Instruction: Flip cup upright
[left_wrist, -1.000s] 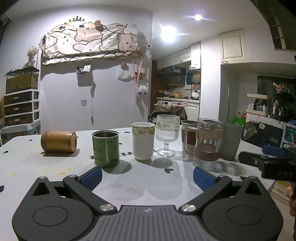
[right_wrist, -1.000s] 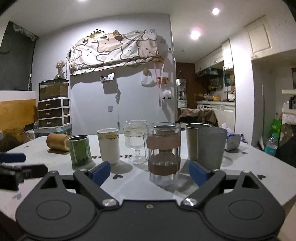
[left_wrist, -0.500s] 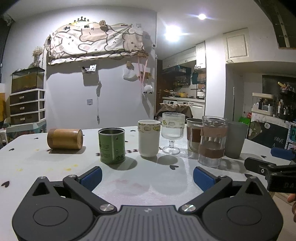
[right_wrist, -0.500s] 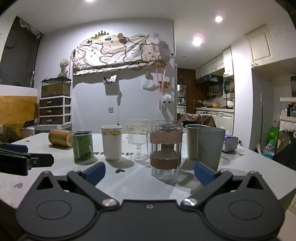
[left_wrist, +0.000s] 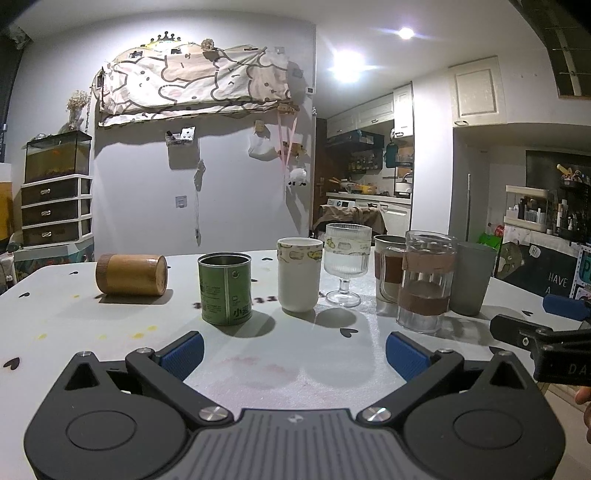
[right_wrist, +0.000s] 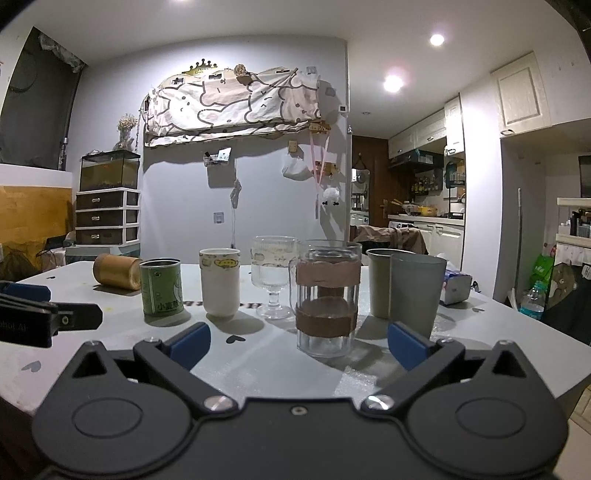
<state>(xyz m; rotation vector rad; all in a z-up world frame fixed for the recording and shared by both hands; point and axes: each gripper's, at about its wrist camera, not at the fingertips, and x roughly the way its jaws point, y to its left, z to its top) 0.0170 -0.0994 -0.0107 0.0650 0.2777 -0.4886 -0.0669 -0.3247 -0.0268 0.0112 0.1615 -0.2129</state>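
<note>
A brown wooden cup (left_wrist: 131, 275) lies on its side at the far left of the white table (left_wrist: 258, 362); it also shows in the right wrist view (right_wrist: 116, 271). My left gripper (left_wrist: 293, 352) is open and empty, low over the near table, well short of the cup and right of it. My right gripper (right_wrist: 299, 341) is open and empty, facing the glass mug. Each gripper shows at the edge of the other's view.
A row of upright vessels stands to the cup's right: green tin (left_wrist: 225, 290), white cup (left_wrist: 299, 273), stemmed glass (left_wrist: 346, 264), banded glass mug (left_wrist: 424, 280), grey tumbler (left_wrist: 472, 277). A tissue pack (right_wrist: 456, 286) lies at the right.
Both grippers have drawn back a little and the views have shifted left and up. Both stay open. Nothing on the table has moved.
</note>
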